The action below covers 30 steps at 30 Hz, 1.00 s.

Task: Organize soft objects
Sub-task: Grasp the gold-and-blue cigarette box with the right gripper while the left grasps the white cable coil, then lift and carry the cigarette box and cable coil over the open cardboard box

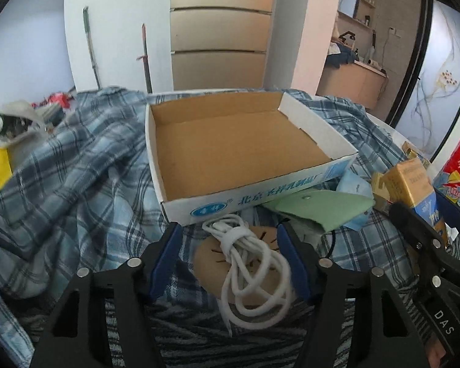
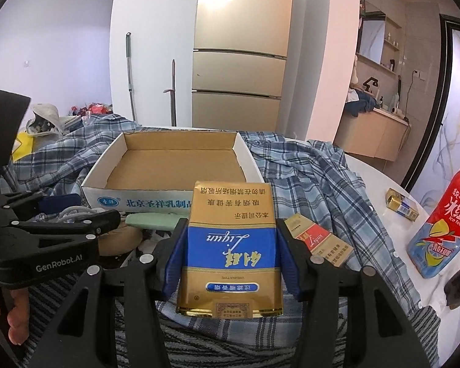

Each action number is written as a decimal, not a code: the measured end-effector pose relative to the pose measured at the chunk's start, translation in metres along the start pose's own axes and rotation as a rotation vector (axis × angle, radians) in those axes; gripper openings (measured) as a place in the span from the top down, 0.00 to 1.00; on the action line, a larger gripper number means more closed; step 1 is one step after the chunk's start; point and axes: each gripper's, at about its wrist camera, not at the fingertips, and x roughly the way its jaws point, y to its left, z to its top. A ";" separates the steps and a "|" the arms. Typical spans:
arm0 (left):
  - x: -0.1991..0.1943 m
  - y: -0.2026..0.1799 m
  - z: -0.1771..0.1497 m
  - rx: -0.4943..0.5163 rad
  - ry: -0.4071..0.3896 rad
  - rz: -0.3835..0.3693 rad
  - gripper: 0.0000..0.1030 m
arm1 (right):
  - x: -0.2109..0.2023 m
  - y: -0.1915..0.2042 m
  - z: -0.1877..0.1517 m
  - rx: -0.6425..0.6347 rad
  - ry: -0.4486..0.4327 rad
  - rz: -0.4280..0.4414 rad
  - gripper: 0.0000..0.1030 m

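Left wrist view: left gripper (image 1: 227, 239) hangs over a coiled white cable (image 1: 248, 263) lying on a tan round cushion (image 1: 217, 263), jaws partway apart w/ the coil between them, pads not pressing it. Cable sits just in front of the empty cardboard tray (image 1: 230, 205), which rests on a blue plaid shirt (image 1: 76, 165). Green pouch (image 1: 319, 207) lies beside the tray's near right corner, pale blue packet (image 1: 352, 184) tucked behind it.

Right wrist view: right gripper (image 2: 230, 245) clamped on a gold-and-blue cigarette pack (image 2: 230, 239), pads on both sides, pack upside down & held in front of the tray (image 2: 174, 199). Second gold/red pack (image 2: 319, 240) lies on the shirt just to the right; smaller gold pack (image 2: 401, 207) & an ice tea carton (image 2: 441, 224) on the white table (image 2: 374, 178). Person's fingers (image 2: 15, 322) visible at left edge.
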 end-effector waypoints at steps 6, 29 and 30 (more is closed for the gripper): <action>-0.004 -0.002 -0.003 0.012 -0.014 -0.003 0.69 | 0.000 -0.002 -0.001 0.008 -0.004 -0.001 0.48; -0.130 -0.025 -0.038 0.126 -0.684 0.028 0.81 | -0.053 -0.006 0.004 0.030 -0.344 0.008 0.48; -0.131 -0.026 -0.039 0.132 -0.686 0.027 0.81 | -0.055 -0.004 0.004 0.024 -0.355 0.013 0.48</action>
